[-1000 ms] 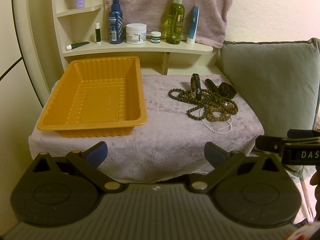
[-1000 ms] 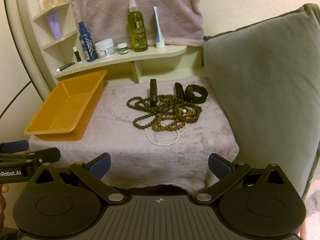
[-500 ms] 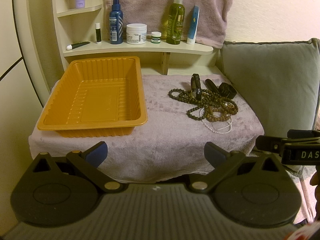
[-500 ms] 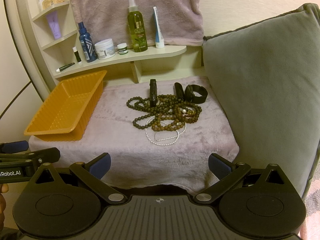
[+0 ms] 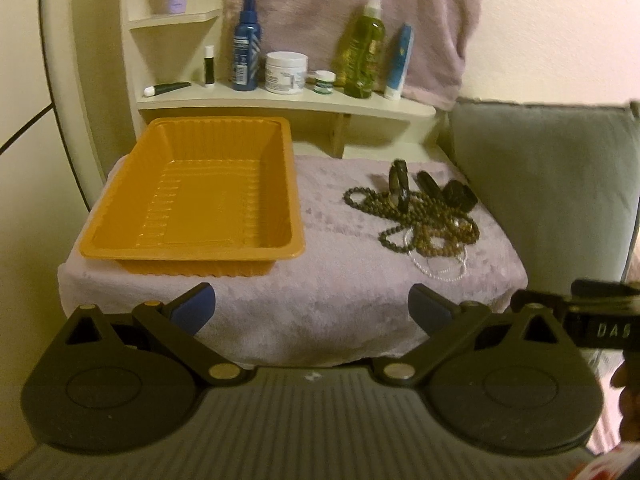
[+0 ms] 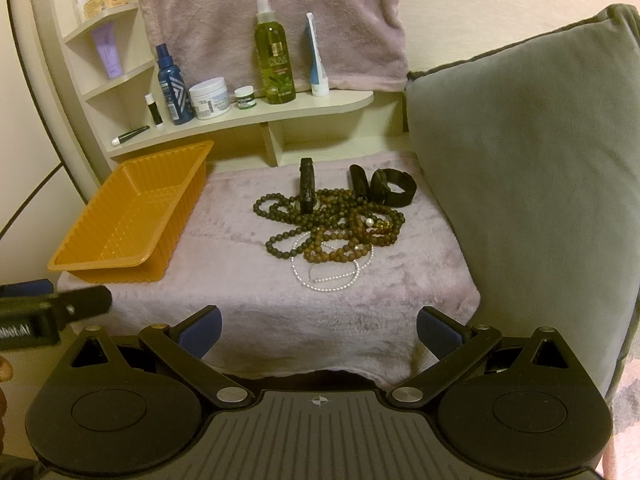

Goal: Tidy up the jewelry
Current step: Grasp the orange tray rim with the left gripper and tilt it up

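Observation:
An empty orange plastic tray (image 5: pixel 192 248) (image 6: pixel 120 268) sits on the left of a fluffy lilac cloth. To its right lies a tangled pile of brown bead necklaces (image 5: pixel 430 226) (image 6: pixel 340 226) with a thin white pearl strand (image 5: pixel 440 272) (image 6: pixel 324 280) at its near edge. Black bracelets (image 5: pixel 460 194) (image 6: pixel 394 186) and an upright dark bangle (image 5: pixel 399 188) (image 6: pixel 307 190) lie at the pile's far side. My left gripper (image 5: pixel 312 308) is open, short of the cloth's front edge. My right gripper (image 6: pixel 319 330) is open too, facing the pile, nothing between its fingers.
A cream shelf (image 5: pixel 280 102) (image 6: pixel 248 114) behind holds bottles, jars and tubes under a hanging towel (image 6: pixel 272 16). A large grey cushion (image 5: pixel 540 168) (image 6: pixel 520 180) borders the cloth on the right. The other gripper shows at each view's edge.
The left wrist view has tipped down slightly and blurred, so the left gripper is moving a little. The right gripper and the jewelry have stayed put.

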